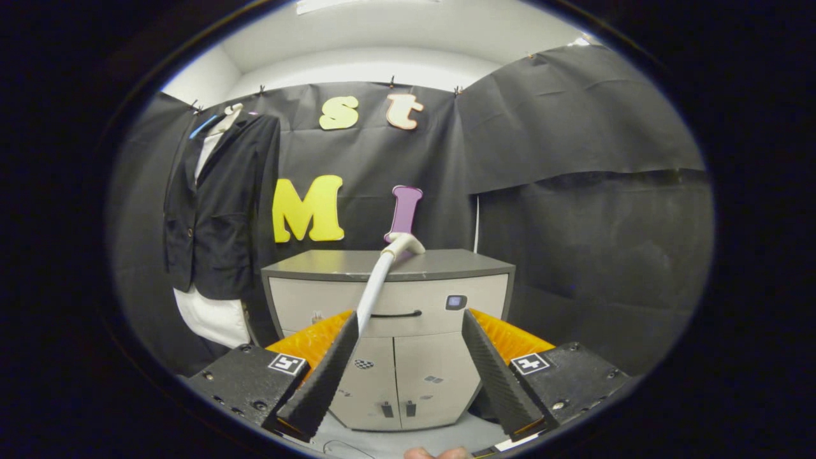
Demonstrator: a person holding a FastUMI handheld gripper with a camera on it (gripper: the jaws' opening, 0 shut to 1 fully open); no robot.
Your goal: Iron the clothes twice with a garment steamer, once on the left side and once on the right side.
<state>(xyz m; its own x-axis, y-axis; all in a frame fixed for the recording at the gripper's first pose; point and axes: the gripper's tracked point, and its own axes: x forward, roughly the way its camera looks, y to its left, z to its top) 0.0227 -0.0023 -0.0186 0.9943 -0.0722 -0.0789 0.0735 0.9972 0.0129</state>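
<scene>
- Holding your gripper [408,347] wide apart at the fingers, nothing clamped; the cabinet front shows through the gap between them.
- The garment steamer [390,261] lies across the cabinet [389,306]: its head sits at the back of the cabinet top, its white handle runs forward and down, passing over the front edge.
- The lower end of that handle disappears behind the tip of your left finger [325,376]. You can't tell from here whether it touches the finger; the right finger [494,376] is well apart from it.
- Writing: no brand or text readable on the steamer. The small stickers on the cabinet doors and the small dark panel [455,302] beside the drawer handle are too small to read. Each finger mount carries a square black-and-white marker [286,364], pattern only.
- The clothes: a dark jacket [213,210] over a white shirt [213,315] hangs on a hanger against the booth wall, left of the cabinet and beyond your left finger. The shirt hem drops below the jacket, just beside the cabinet's left edge.
- Edges: the cabinet top is a flat grey slab with a sharp front lip; two doors sit below the drawer.
- Room: open space lies right of the cabinet up to the black cloth wall [593,255], plus a strip of floor ahead of the doors.
- A fingertip [437,453] shows below the fingers.
</scene>
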